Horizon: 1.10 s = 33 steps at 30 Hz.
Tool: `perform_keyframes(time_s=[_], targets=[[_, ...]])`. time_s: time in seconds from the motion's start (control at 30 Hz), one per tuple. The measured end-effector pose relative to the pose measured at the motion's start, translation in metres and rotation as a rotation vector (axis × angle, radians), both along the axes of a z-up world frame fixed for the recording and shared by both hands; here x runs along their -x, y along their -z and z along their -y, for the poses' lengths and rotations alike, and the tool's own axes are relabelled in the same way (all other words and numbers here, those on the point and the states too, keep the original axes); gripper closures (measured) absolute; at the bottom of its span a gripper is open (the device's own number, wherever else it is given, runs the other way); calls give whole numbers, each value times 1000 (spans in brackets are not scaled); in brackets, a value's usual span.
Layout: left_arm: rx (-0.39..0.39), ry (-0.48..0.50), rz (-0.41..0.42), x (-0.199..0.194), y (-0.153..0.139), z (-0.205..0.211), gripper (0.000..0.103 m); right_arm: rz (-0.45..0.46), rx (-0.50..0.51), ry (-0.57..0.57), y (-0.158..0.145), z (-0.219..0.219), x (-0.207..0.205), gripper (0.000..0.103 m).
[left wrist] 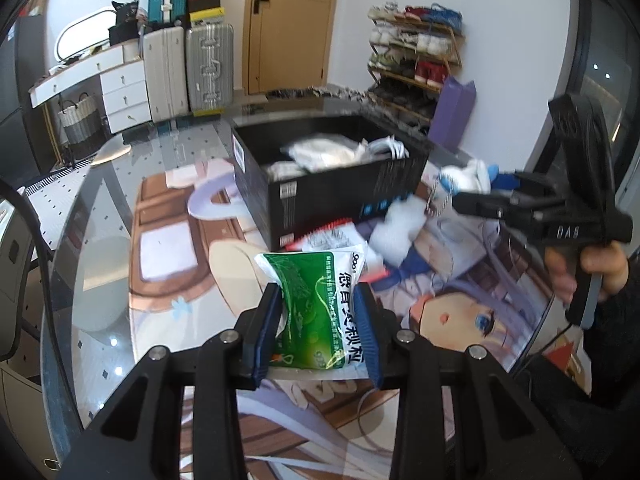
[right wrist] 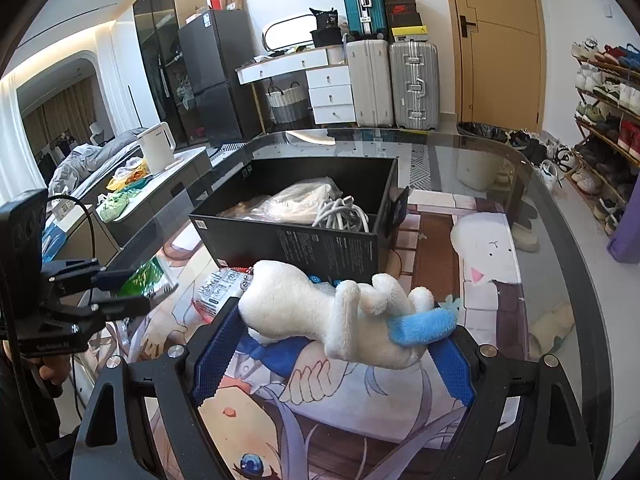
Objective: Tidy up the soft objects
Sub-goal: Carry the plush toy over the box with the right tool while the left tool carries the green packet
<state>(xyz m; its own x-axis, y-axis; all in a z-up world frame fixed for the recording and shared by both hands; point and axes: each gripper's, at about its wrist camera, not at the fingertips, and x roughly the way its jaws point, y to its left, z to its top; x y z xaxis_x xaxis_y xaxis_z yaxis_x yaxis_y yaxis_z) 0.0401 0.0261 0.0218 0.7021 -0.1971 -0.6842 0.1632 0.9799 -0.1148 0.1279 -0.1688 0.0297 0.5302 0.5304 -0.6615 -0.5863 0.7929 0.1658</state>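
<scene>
Glass table point(right wrist: 472, 140) fills both views, a printed anime mat point(right wrist: 360, 408) lying on it. Next in size, the black box point(right wrist: 320, 248) sits open on the mat, with clear bags and a coil of white cable point(right wrist: 340, 212) inside. Just in front of it, the white plush toy point(right wrist: 332, 312) with its blue tail lies sideways across the right gripper point(right wrist: 332, 344); those blue pads stand wide at the toy's two ends, and whether they press on it I cannot tell. Over to the left gripper point(left wrist: 318, 328): its pads are clamped on the green sachet point(left wrist: 316, 304), lifted clear of the mat, near the box's front corner. Smallest of all, a red-edged packet point(left wrist: 332, 236) lies beside the box.
</scene>
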Motion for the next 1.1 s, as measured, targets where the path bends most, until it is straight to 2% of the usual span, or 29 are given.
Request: perform_keyframes(time_s=[0.53, 1.1], targets=[[32, -78, 116, -22, -27, 7, 67, 105, -31, -40, -31, -8, 8, 15], [45, -128, 166, -57, -43, 6, 67, 159, -38, -59, -53, -21, -14, 15]])
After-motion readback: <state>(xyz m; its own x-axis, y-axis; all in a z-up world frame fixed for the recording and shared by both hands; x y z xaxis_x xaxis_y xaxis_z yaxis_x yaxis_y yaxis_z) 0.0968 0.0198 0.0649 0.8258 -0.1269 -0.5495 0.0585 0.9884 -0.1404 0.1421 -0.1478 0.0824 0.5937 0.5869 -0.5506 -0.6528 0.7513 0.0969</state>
